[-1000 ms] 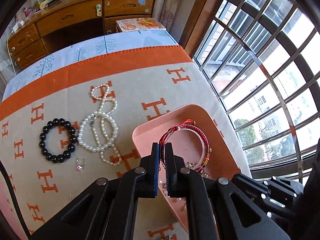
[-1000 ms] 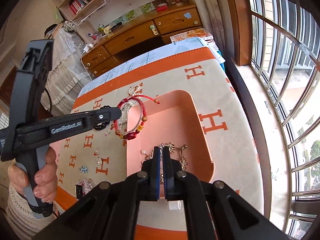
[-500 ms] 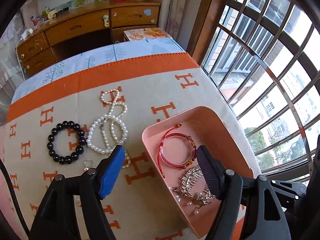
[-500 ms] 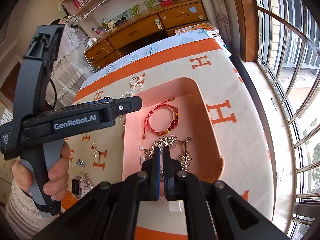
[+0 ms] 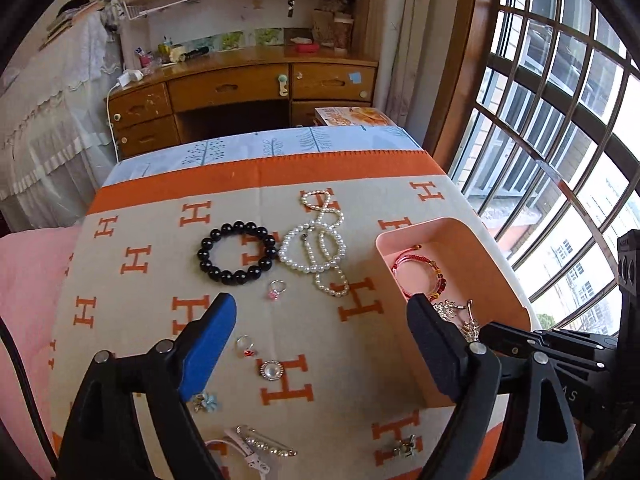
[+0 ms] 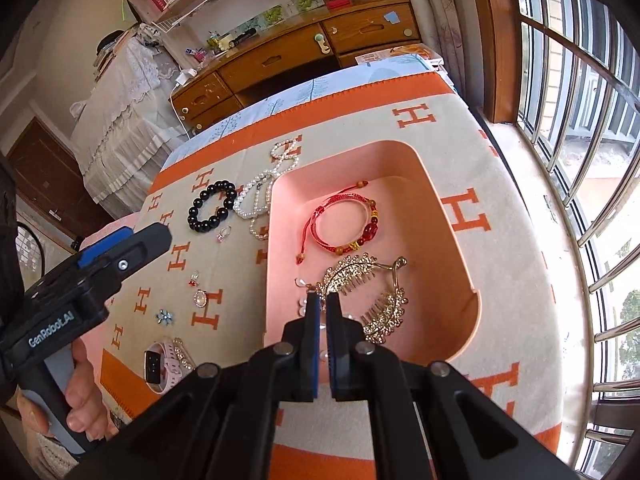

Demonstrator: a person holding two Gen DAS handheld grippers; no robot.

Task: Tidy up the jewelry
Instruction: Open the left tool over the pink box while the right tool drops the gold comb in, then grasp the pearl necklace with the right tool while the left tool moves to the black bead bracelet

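Note:
A pink tray [image 6: 448,216] [image 5: 484,240] sits on the right of the table and holds a red cord bracelet [image 6: 344,224] [image 5: 416,272] and gold hair combs [image 6: 360,284]. On the cloth left of it lie a black bead bracelet [image 5: 236,254] [image 6: 211,206], a pearl necklace [image 5: 318,248] [image 6: 260,192], rings [image 5: 276,290] and brooches [image 5: 271,370]. My left gripper [image 5: 320,328] is open and empty above the cloth, left of the tray; it also shows in the right wrist view [image 6: 120,248]. My right gripper [image 6: 323,312] is shut and empty over the tray's near end.
A pink watch [image 6: 158,364] and a crystal clip [image 5: 264,446] lie near the table's front edge. A wooden desk [image 5: 240,92] stands behind the table. A barred window [image 5: 560,120] runs along the right side.
My left gripper opened and released the red bracelet into the tray, then drew back left and up over the cloth. My right gripper stayed shut over the tray.

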